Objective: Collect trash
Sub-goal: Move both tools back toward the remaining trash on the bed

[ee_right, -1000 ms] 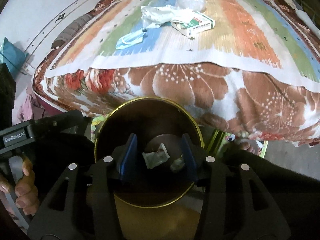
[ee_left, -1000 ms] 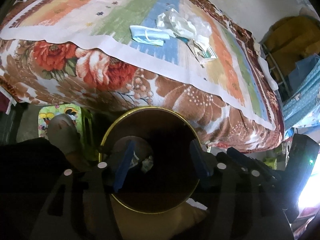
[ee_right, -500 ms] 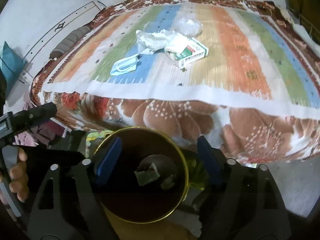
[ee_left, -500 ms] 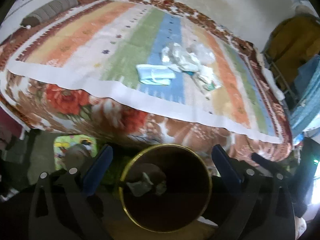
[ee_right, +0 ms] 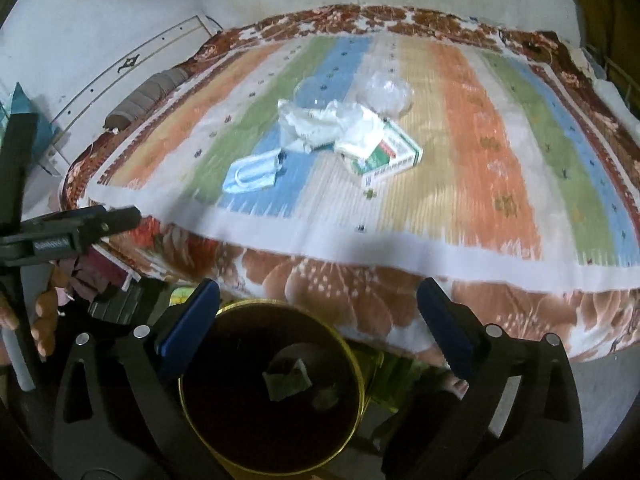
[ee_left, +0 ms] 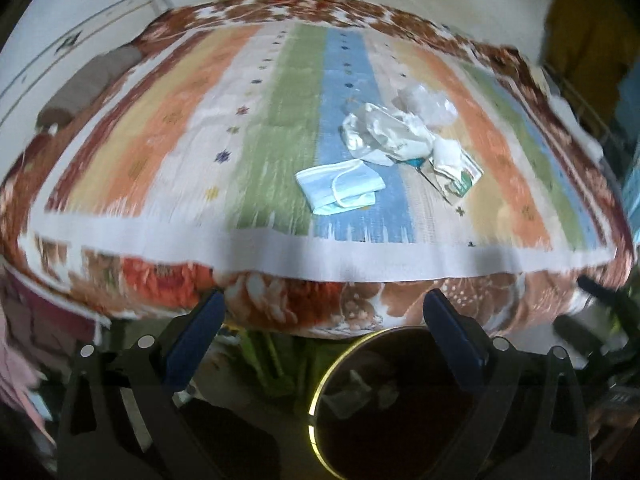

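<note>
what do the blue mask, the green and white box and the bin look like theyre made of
Blue mask: soft, matte nonwoven fabric by its look, folded limp, with white ear loops.
Green and white box: thin printed cardboard, judging by its crisp edges.
Bin: probably metal or hard plastic, given the shiny gold rim; its dark inside leaves this open.

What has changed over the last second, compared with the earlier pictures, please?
Both tools pulled up and away from the bin. The left tool has spread wide open; the right tool is still opening, nothing between its fingers. Paper scraps now lie in the bin. Unchanged: the face mask, crumpled wrappers and carton stay on the bed.
</note>
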Tool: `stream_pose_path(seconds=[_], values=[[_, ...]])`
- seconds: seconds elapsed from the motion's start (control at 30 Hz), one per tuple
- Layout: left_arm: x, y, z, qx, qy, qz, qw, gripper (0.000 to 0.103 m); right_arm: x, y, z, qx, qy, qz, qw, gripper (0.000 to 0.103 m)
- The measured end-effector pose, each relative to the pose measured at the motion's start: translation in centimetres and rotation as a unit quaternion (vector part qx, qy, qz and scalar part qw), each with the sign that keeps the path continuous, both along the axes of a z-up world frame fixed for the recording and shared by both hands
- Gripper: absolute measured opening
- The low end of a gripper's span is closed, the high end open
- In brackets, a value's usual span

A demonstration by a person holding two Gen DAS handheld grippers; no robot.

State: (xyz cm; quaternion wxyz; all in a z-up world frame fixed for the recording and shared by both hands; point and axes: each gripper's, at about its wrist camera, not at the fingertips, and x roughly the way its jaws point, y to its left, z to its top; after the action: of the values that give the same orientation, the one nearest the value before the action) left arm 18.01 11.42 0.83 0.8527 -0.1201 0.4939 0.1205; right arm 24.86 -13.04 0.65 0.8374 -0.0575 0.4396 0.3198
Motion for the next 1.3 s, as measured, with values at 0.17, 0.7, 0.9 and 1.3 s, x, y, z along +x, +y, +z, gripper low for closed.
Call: stream_pose_path(seconds=[0.17,0.7,0.9,1.3], values=[[1.4,-0.1,-0.6,-0.02,0.019,-0.037,0.9989,0.097,1.0,0.5,0.6,-0.011,-0.022,0.016,1.0,0.094],[6.0,-0.5,-1.8,0.091,0.036,-0.117,0.9883,0.096,6.2,2.6,0.6,-0.008,-0.034,0.001,0.999,0.094],[7.3,-0.8,-2.9,0.089,0.037,-0.144,0.9849,0.096,9.1,3.4,-0.5,-0.009,-0.028,-0.018,0.999,0.093],[10.2,0.1,-6.3,0.091,0.049,-0.184,0.9774,0.085,12.8,5.9,-2.4,-0.018,-0.03,-0.009,0.999,0.083]])
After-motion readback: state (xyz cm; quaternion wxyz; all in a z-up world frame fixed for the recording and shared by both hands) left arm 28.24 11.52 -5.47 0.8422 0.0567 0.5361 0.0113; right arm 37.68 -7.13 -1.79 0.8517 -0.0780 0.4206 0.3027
